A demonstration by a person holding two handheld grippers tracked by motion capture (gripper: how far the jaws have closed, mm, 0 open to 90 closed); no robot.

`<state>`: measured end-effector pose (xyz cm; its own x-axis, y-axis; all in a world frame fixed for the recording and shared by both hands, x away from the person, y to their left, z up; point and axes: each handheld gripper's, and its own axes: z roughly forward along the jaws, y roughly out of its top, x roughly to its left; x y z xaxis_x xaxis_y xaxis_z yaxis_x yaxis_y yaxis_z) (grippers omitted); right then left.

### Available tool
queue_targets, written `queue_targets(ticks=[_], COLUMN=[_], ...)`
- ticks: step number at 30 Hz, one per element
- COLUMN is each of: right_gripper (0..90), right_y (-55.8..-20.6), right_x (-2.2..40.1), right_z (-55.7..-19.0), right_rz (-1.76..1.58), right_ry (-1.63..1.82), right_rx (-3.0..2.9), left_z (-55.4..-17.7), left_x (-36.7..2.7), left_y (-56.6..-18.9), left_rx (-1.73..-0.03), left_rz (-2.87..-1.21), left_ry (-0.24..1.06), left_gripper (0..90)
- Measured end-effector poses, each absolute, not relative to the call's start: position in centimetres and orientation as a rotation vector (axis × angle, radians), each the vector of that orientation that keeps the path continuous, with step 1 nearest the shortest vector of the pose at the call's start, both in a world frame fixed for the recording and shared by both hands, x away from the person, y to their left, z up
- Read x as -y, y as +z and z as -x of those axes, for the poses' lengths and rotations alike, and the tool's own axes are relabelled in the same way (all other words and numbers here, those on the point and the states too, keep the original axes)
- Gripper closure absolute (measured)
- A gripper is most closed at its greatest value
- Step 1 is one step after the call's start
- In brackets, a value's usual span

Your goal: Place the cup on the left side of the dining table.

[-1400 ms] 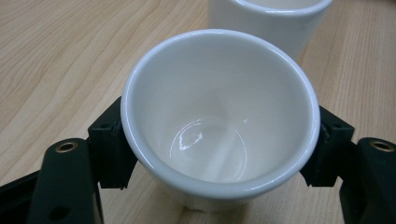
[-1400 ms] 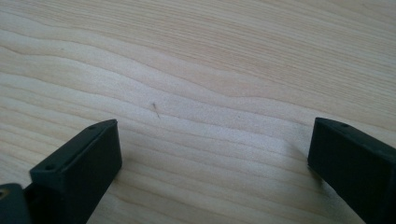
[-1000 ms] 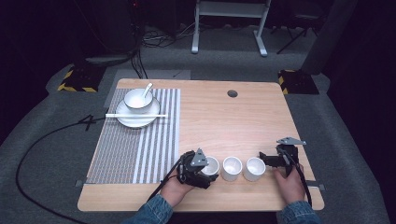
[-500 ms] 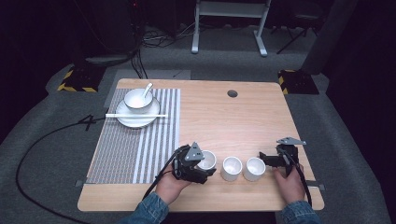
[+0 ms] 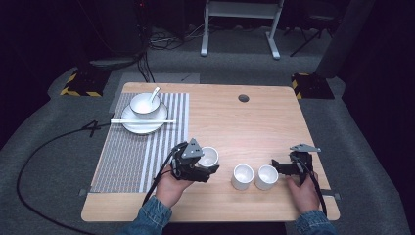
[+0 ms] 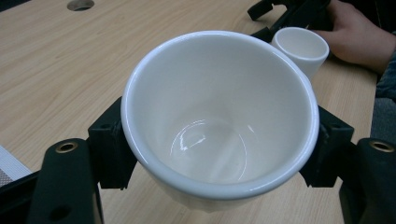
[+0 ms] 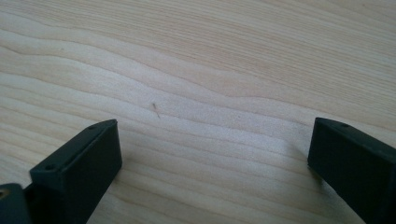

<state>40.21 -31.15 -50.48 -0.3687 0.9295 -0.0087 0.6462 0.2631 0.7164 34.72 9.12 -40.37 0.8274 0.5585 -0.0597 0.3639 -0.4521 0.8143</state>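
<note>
Between the jaws of the left gripper [image 6: 215,154] a white cup [image 6: 219,116] is clamped, one black jaw pressed against each side of its wall; the cup is seen empty and upright-to-slightly-tilted in the left gripper view. In the high view the same cup [image 5: 209,156] is placed at the front of the table, just right of the striped placemat [image 5: 142,147], with the left gripper [image 5: 198,164] wrapped around it and the left hand [image 5: 171,183] behind. The right gripper [image 7: 210,154] is held with its jaws spread wide apart, nothing between them, bare wood grain beneath. In the high view the right gripper [image 5: 286,166] is located just right of two more white cups, the middle cup [image 5: 242,176] and the right cup [image 5: 266,176], which stand side by side, touching or nearly so. Cup count: three. Further out, one plate [image 5: 144,122] carries one bowl [image 5: 144,104] with one spoon [image 5: 154,93] in it, and one white stick-like utensil [image 5: 142,121] is laid across the plate, all on the placemat's far end. One cable hole [image 5: 243,98] is cut in the wooden table [image 5: 244,127]. The cup's interior and jaw contact are given by the left gripper view; the full layout is given by the high view. A second cup [image 6: 301,46] and the other hand [image 6: 355,32] are caught in the left gripper view's background.
</note>
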Motion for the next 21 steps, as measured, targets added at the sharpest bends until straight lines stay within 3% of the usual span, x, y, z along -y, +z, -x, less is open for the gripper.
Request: queue_targets(ticks=[21], right_gripper=[2.8], right_y=[-50.5], right_x=[31.2], right_z=[-40.2], right_rz=[-1.427], right_ry=[0.88], right_rx=[-2.106], left_z=[-38.6], left_x=[-15.6], left_y=[-39.0], left_rx=[-0.852], left_rz=[-2.007], left_ry=[0.402], left_gripper=[27.4])
